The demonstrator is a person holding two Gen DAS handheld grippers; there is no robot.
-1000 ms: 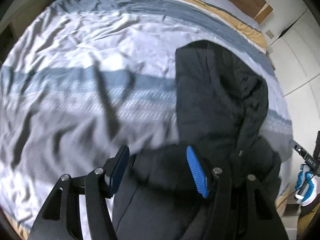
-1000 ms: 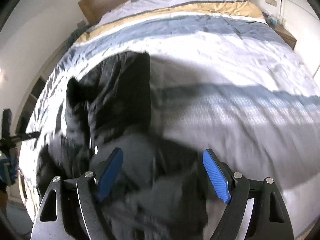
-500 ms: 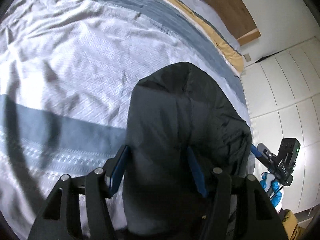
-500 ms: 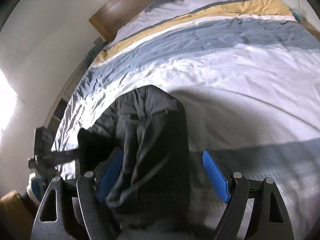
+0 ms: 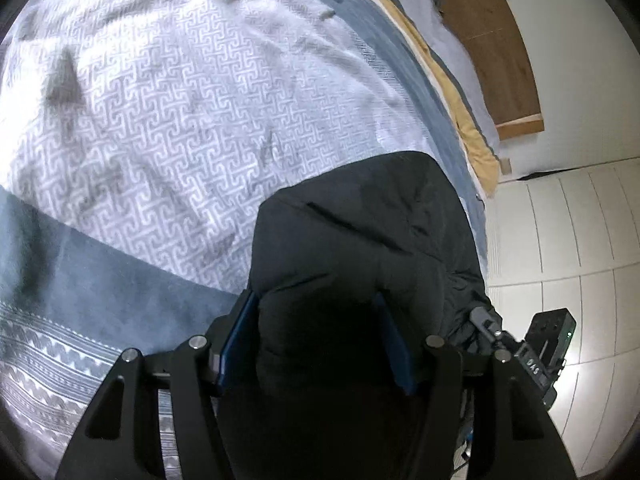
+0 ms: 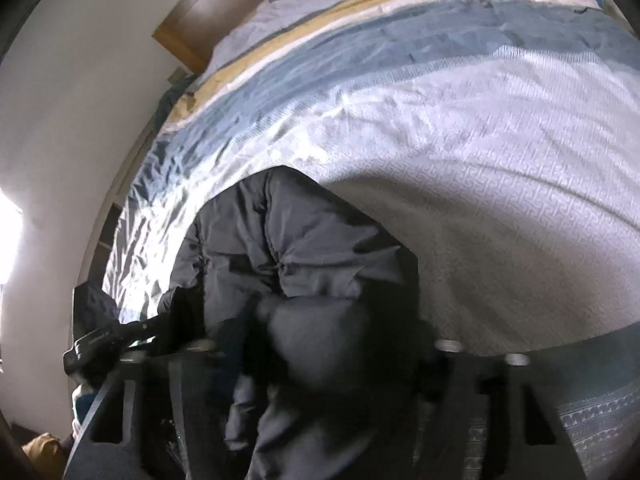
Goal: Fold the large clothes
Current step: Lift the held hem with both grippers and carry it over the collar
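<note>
The black padded puffer jacket (image 5: pixel 360 256) lies on the bed's pale blue-and-white patterned cover (image 5: pixel 168 120), its long axis running straight ahead of both claws toward the wooden headboard (image 5: pixel 500 40), the far rounded end lying flat on the cover beyond the fingertips. The left gripper (image 5: pixel 316 344) has a thick roll of the near end between its blue pads (image 5: pixel 236 340), which press against the bulging fabric on both sides, so it reads as clamped on the jacket. The right gripper (image 6: pixel 320 360), just beside it on the same near edge, has just been closing with a puffy lump of jacket between its fingers; blur and dark hide the pads, so whether they bite yet I cannot tell. Both claws sit equally near that hem, side by side, which suggests the next fold goes forward along the jacket's length.
</note>
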